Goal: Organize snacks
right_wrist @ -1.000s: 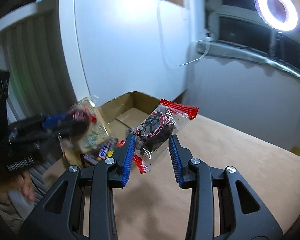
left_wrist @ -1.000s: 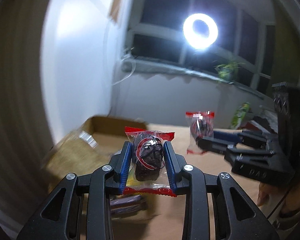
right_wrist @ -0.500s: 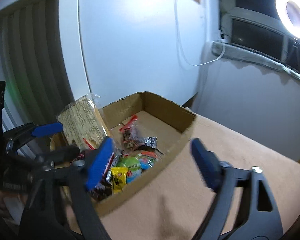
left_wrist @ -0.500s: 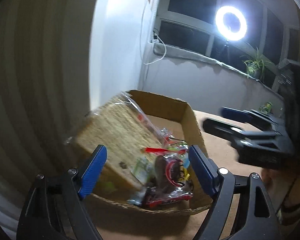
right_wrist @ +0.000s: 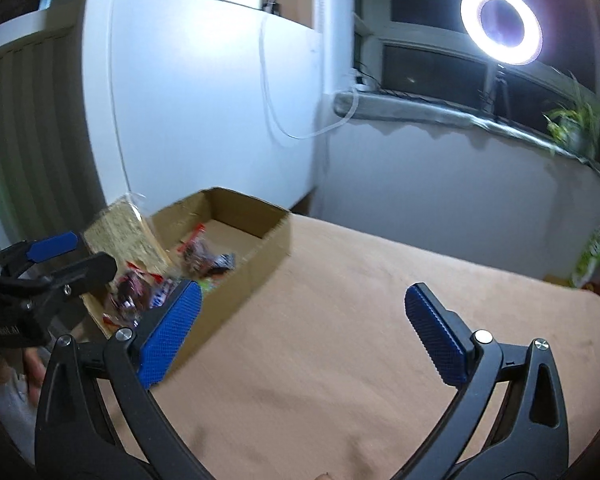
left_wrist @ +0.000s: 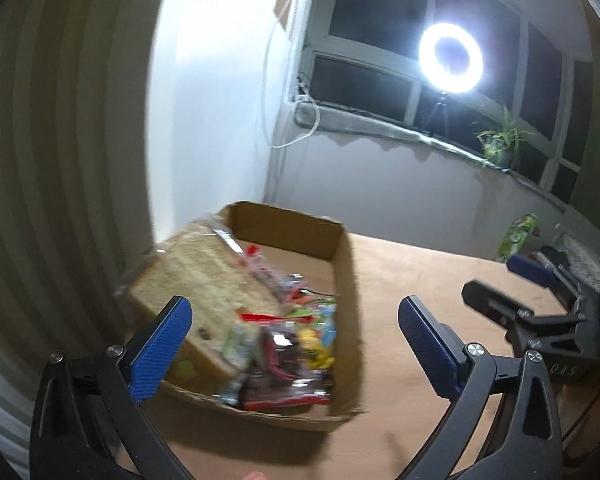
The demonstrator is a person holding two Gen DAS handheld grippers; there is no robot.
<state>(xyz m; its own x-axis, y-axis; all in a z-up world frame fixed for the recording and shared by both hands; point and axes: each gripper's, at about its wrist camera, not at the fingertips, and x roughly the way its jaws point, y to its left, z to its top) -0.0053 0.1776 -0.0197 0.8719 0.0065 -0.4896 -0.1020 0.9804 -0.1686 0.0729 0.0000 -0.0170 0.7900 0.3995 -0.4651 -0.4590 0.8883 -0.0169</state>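
Left tool (left_wrist: 294, 340) and right tool (right_wrist: 302, 334): jaws opening, nothing between them. Cardboard box (left_wrist: 346, 280) of snacks (left_wrist: 292, 344) at worktop (right_wrist: 340, 340) left edge.

One cardboard box (left_wrist: 342, 272) – two grippers – one ring light (left_wrist: 451, 57).

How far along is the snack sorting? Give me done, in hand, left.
Done: the cardboard box holds a pile of wrapped snacks beside a large flat packet. In hand: nothing; the left tool and right tool are both opening, empty. Left: a green packet at the table's far edge.
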